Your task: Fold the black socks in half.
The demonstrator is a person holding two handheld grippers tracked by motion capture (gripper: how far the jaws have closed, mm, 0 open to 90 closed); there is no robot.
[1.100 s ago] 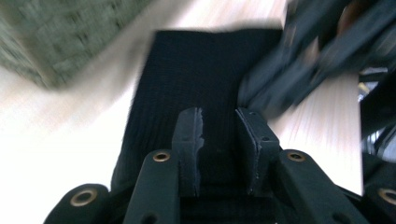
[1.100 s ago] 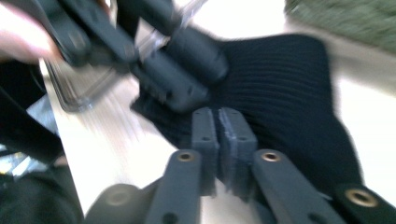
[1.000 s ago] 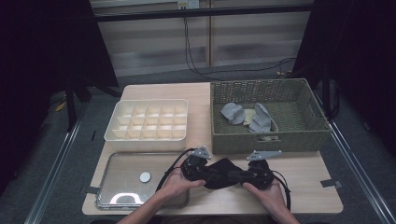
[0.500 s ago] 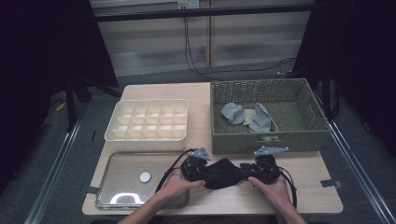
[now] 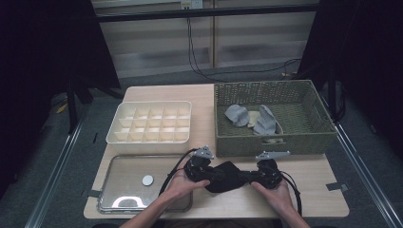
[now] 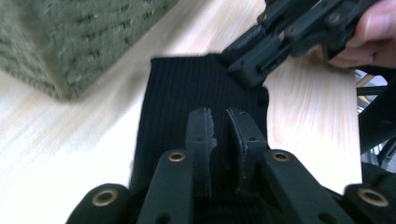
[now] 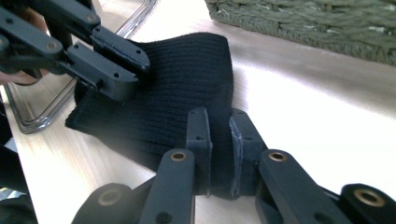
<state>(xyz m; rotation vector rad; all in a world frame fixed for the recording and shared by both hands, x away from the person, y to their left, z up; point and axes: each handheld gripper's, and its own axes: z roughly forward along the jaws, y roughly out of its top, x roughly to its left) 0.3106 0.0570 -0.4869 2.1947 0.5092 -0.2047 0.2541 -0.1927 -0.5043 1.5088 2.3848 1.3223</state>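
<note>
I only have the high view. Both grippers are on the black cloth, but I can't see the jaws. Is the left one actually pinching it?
Observer: Yes. In the left gripper view the left gripper has its jaws nearly together with the black cloth between them.
Operator: And the right?
Observer: Same: the right gripper pinches a fold at the cloth's edge.
Operator: What fabric?
Observer: Ribbed knit, like a sock.
</note>
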